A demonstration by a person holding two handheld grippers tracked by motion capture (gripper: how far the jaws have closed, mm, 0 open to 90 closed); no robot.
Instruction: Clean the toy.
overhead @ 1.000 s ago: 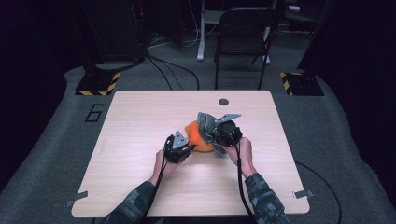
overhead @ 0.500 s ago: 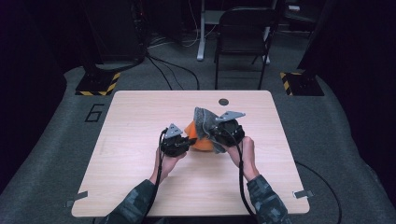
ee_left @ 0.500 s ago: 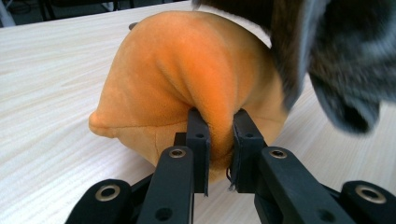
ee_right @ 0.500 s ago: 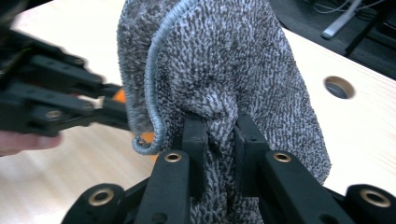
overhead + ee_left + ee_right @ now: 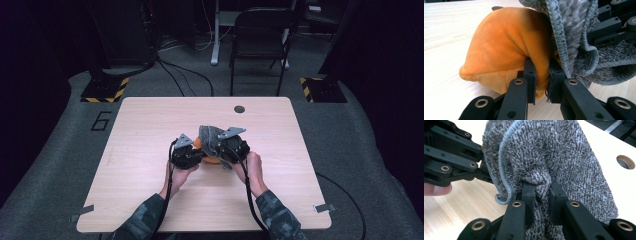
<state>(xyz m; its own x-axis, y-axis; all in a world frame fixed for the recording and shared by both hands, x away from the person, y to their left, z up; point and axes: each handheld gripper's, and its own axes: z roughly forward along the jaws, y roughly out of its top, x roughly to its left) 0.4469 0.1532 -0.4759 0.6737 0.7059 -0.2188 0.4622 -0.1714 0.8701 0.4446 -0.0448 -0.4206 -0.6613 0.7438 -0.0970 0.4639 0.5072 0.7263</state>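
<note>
An orange plush toy [image 5: 506, 47] lies on the wooden table, with a grey knitted cloth [image 5: 576, 30] draped over its far side. My left gripper [image 5: 541, 75] is shut on a fold of the orange plush. My right gripper [image 5: 541, 195] is shut on a bunched fold of the grey cloth [image 5: 544, 152]. In the high view the left gripper [image 5: 192, 152] and right gripper [image 5: 225, 150] meet at mid-table, with the grey cloth [image 5: 209, 137] raised between them and a sliver of the orange plush [image 5: 210, 160] below it.
The light wooden table [image 5: 150, 130] has a round cable hole [image 5: 239, 109] near its far edge. A dark chair [image 5: 260, 40] stands beyond the table. Black cables run over the floor behind.
My right gripper has drawn the grey cloth left across the orange plush, which is now mostly covered in the high view. The left gripper has barely shifted.
</note>
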